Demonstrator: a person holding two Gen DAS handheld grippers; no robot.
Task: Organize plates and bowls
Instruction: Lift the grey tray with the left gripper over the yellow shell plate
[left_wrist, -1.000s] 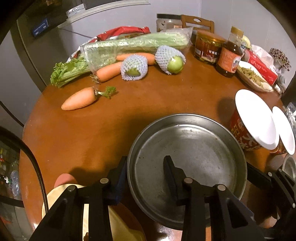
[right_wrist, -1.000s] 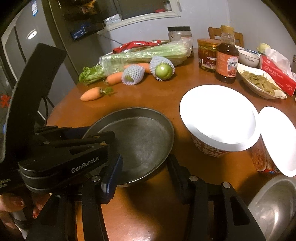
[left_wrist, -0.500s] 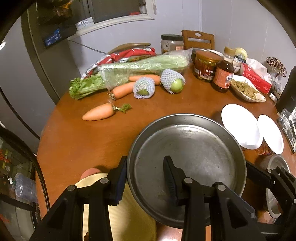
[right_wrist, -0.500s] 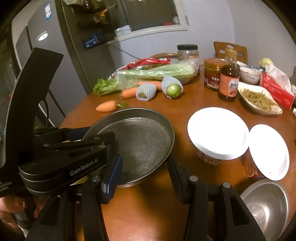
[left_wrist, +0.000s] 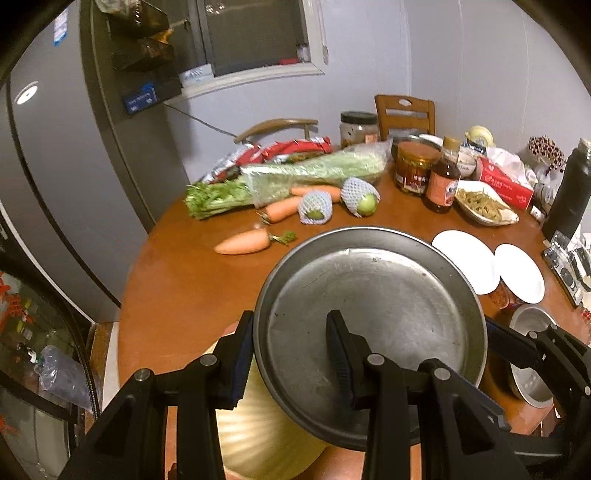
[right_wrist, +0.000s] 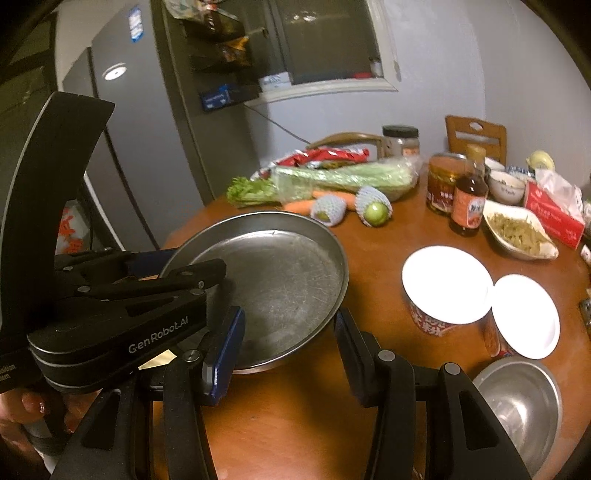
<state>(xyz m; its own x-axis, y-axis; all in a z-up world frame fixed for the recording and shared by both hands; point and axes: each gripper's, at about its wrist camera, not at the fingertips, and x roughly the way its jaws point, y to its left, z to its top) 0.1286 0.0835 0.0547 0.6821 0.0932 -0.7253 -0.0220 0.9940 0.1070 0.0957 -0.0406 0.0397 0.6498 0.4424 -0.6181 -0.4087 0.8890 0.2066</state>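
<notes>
A round metal pan (left_wrist: 388, 306) hangs level above the brown table (left_wrist: 192, 280). My left gripper (left_wrist: 290, 325) is shut on its near-left rim, one finger outside and one inside. In the right wrist view the pan (right_wrist: 280, 273) has its near rim between the fingers of my right gripper (right_wrist: 288, 325), which touch it on both sides and hold it. A yellow plate (left_wrist: 258, 435) lies under the pan. To the right, near the table's edge, stands a steel bowl (right_wrist: 517, 410).
Two noodle cups with white lids (right_wrist: 447, 284) (right_wrist: 526, 315) stand right of the pan. Carrots (left_wrist: 242, 243), bagged celery (left_wrist: 310, 173), netted fruit, a sauce bottle (right_wrist: 467, 206), jars and a dish of food (right_wrist: 521, 230) fill the far side. A grey fridge (left_wrist: 74, 184) stands left.
Both grippers have risen with the pan between them, so the table and its objects look farther below. More of the yellow plate under the pan shows.
</notes>
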